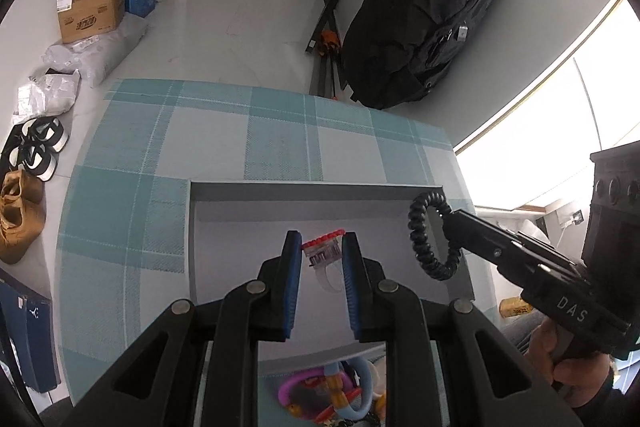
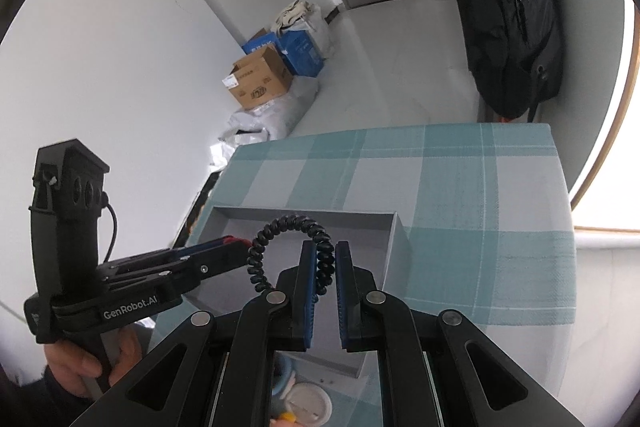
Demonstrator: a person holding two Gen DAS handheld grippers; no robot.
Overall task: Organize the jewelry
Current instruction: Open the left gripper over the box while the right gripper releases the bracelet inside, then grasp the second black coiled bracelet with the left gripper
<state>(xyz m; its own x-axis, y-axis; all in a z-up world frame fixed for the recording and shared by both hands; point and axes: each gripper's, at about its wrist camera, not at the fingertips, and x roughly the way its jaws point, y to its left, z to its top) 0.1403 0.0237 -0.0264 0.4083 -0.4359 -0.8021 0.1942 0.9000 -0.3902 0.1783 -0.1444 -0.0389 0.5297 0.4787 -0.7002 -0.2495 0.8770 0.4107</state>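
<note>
Both loads hang over the shallow grey rectangular tray (image 1: 320, 189) on the teal-checked counter (image 1: 280, 135), the left hand-held gripper (image 1: 320, 259) pinching a clear red-beaded ring (image 1: 323, 251), the right hand-held gripper (image 2: 323, 267) pinching a black spiral-coil bracelet (image 2: 294, 223); next, seemingly, lowering and releasing.

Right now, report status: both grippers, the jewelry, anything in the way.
Left gripper shut on red-beaded clear piece. Right gripper shut on black coil bracelet. Both over the grey tray. Tray floor looks bare.
</note>
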